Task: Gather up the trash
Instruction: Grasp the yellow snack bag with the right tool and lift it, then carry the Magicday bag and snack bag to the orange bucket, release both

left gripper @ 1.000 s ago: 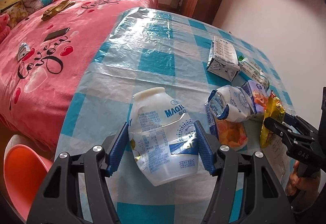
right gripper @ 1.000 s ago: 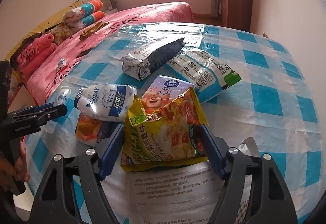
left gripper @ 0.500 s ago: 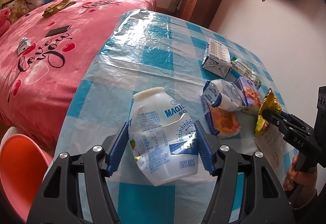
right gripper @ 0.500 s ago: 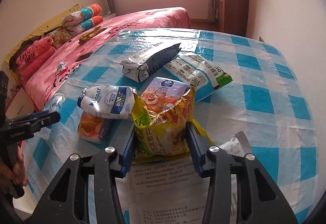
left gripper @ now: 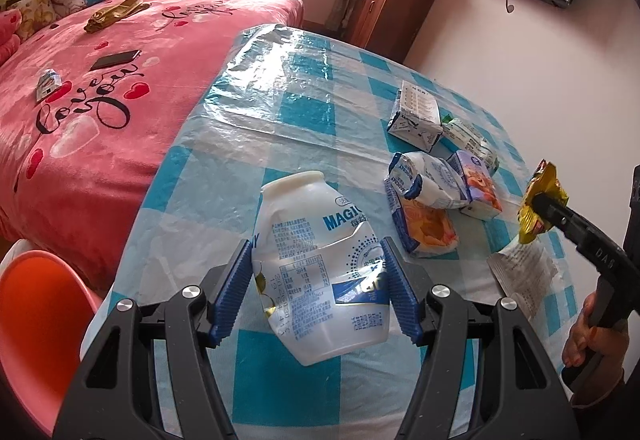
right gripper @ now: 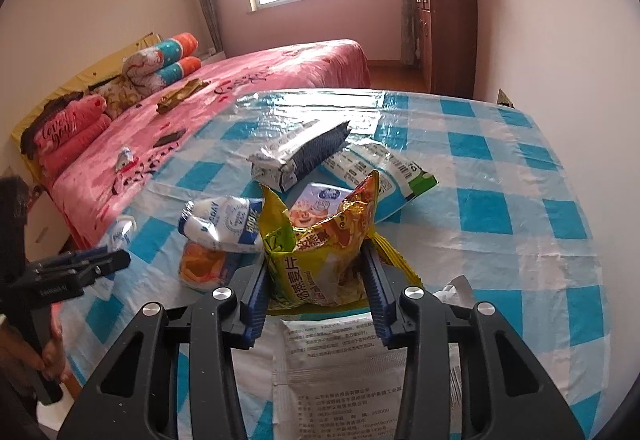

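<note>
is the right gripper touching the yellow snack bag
Touching. In the right wrist view the right gripper has both blue pads pressed into the crumpled yellow snack bag; the left wrist view shows the bag pinched at its tip.

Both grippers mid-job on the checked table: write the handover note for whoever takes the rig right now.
Left gripper: shut on the crushed white Magic bottle.
Right gripper: jaws have just been closing, now shut on the yellow snack bag.
Still on the table: dark milk carton, green-edged white pouch, purple drink box, crumpled white-and-blue pouch, orange wrapper, printed white bag.
Done: two pieces gripped. No bin in view.
Left: drop both, then collect the rest.
</note>
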The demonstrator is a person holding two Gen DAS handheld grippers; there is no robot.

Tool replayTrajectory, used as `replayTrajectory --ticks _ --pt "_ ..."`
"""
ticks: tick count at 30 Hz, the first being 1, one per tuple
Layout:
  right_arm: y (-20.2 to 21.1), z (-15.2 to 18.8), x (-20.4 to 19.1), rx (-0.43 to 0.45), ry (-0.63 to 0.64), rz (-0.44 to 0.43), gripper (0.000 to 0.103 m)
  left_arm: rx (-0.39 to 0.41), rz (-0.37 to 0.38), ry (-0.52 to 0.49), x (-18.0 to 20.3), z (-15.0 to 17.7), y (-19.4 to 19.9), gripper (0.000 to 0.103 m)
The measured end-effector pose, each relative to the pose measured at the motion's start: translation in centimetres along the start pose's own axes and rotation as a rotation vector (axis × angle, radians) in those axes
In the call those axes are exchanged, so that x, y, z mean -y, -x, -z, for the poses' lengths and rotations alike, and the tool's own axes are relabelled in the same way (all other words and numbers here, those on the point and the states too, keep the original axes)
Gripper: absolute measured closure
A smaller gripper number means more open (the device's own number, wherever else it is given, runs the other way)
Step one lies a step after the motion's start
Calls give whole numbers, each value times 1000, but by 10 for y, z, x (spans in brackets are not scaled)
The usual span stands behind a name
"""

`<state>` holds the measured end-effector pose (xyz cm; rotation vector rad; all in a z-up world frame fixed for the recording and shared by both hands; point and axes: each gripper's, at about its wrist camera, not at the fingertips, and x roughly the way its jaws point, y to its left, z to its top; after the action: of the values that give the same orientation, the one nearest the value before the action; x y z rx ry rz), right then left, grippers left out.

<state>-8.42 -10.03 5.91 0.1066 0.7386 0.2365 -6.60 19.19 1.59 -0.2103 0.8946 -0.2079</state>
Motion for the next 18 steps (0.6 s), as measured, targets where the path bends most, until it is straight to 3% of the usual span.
replayTrajectory --ticks 8,18 --pt "13 -10 -15 13 -24 -88 60 33 1 16 -11 5 20 38" --pt "21 -21 -84 5 76 -236 60 94 -39 48 -35 15 58 38"
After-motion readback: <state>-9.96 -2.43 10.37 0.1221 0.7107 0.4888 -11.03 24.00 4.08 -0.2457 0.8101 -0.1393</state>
